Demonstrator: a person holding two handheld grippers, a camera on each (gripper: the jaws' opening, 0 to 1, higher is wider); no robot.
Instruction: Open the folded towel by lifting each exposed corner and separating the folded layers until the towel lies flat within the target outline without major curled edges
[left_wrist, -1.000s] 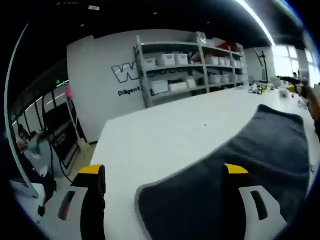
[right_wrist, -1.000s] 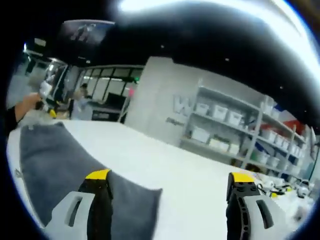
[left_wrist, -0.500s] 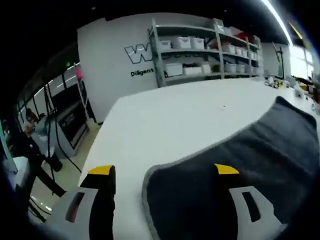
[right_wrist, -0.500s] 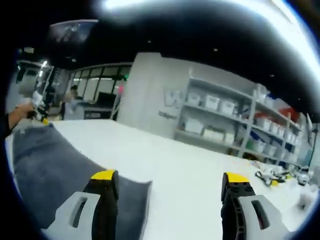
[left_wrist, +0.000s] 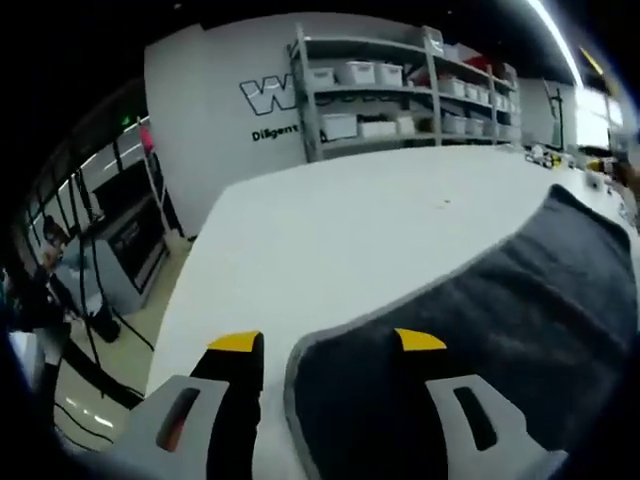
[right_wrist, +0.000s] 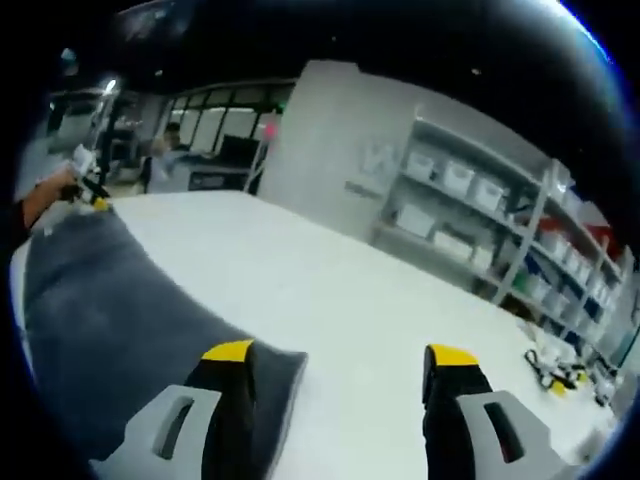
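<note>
While both jaws gape, left gripper (left_wrist: 329, 342) and right gripper (right_wrist: 340, 352) straddle towel (left_wrist: 480, 330) corners; shelving (left_wrist: 400, 90) behind.

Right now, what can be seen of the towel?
The towel is dark grey, plush-looking, with a lighter stitched hem. It lies spread on the white table. A corner sits between the open jaws of each tool, left tool and right tool. Its surface ripples slightly.
</note>
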